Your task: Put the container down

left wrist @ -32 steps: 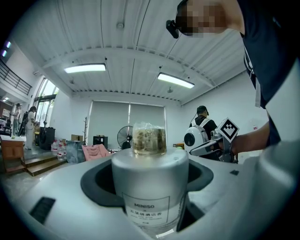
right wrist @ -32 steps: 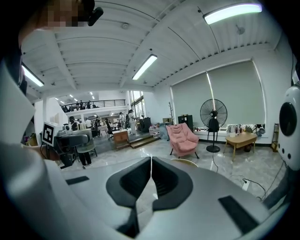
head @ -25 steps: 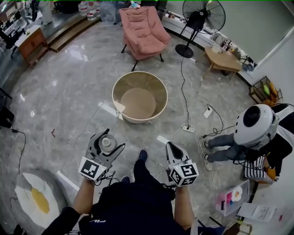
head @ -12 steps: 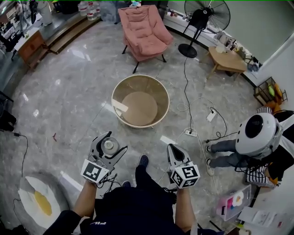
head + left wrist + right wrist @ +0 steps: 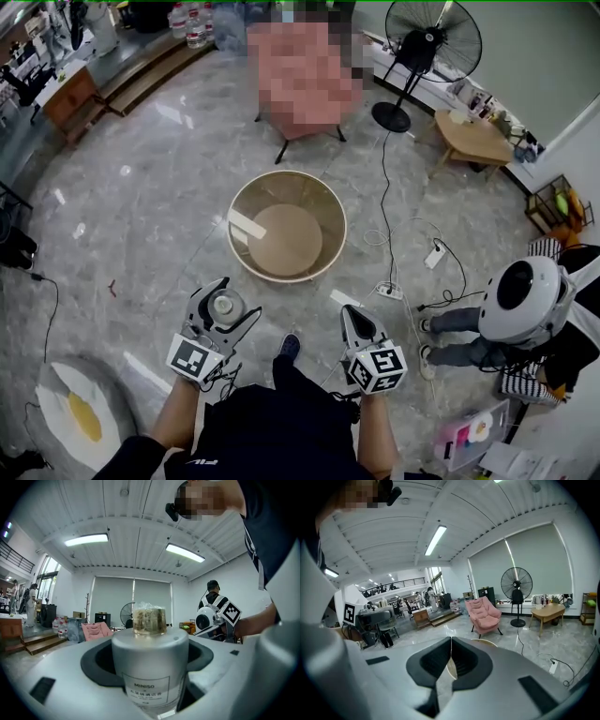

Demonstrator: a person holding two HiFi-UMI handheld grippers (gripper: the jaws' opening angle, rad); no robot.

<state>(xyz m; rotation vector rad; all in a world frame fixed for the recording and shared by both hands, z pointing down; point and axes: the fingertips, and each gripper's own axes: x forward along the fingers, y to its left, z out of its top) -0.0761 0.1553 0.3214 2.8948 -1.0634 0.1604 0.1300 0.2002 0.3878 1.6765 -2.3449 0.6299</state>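
Observation:
My left gripper [image 5: 221, 307] is shut on a small grey cylindrical container [image 5: 149, 666] with a white label and a gold-brown stopper [image 5: 149, 619] wrapped in clear film. In the head view the container [image 5: 223, 304] shows as a pale round top between the jaws, held above the floor in front of the person. My right gripper [image 5: 354, 324] is shut with nothing between its jaws, which meet in the right gripper view [image 5: 451, 654]. A round beige table with a raised rim [image 5: 330, 205] stands on the floor ahead of both grippers.
A pink armchair [image 5: 484, 615] and a standing fan [image 5: 427, 45] are beyond the round table. A power strip [image 5: 387, 291] with cables lies right of it. A second person with a white helmet [image 5: 520, 298] crouches at the right. A fried-egg rug [image 5: 73, 412] lies lower left.
The view has shifted so the round table and both grippers sit lower in the picture. The container stays held in the left gripper, and the right gripper stays shut.

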